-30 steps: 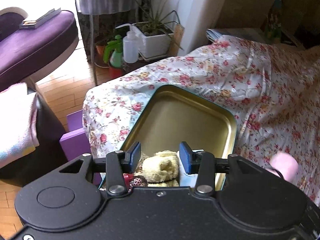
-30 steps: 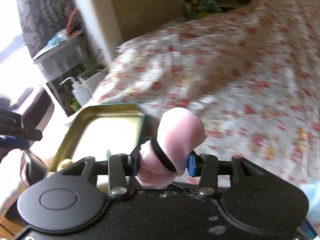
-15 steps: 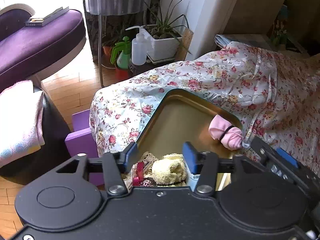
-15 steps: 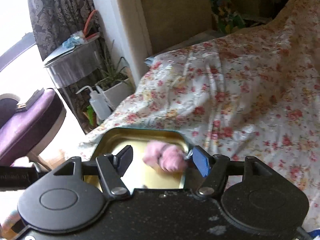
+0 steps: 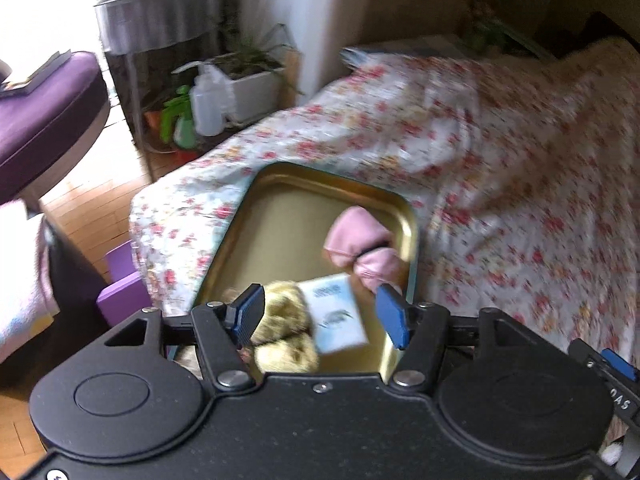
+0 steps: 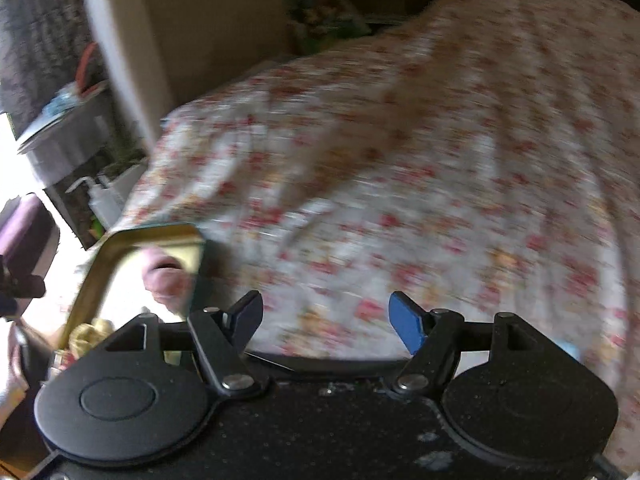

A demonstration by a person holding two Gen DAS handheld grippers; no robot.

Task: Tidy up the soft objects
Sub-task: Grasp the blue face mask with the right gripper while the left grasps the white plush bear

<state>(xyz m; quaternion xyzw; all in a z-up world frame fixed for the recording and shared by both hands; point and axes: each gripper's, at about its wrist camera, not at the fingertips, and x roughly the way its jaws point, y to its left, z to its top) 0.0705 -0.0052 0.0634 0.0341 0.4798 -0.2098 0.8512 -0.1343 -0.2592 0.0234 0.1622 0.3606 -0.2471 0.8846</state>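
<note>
Gold tin tray [image 5: 256, 216]: rounded rectangular, shallow-walled, lying on the floral bedspread [image 5: 500, 168] at the corner of the bed. Pink fabric bundle [image 5: 360, 246], cinched at the middle by a dark band: inside the tray, against its right wall. Yellow plush toy [image 5: 286, 332]: in the tray's near end, just beside my left gripper's left pad. White card or small packet with blue print [image 5: 338, 320]: in the tray, touching the plush on its right side and lying just below the pink bundle. My left gripper [image 5: 322, 314]: held over the tray's near end, jaws parted and just now widening, the pads pressing on nothing; the plush and the card show in the gap between them, lower down. My right gripper [image 6: 326, 318]: held over bare bedspread to the right of the tray, jaws spread wide and just now opening further, with nothing between them. From the right wrist view the tray's corner [image 6: 168, 236] sits at the left with the pink bundle [image 6: 164, 276] inside it; the picture is motion-blurred. Surroundings: purple upholstered seat [image 5: 44, 120], potted plant in a white planter [image 5: 248, 80], white squeeze bottle [image 5: 206, 108], green spray bottle [image 5: 180, 118], wooden floor [image 5: 92, 208].
</note>
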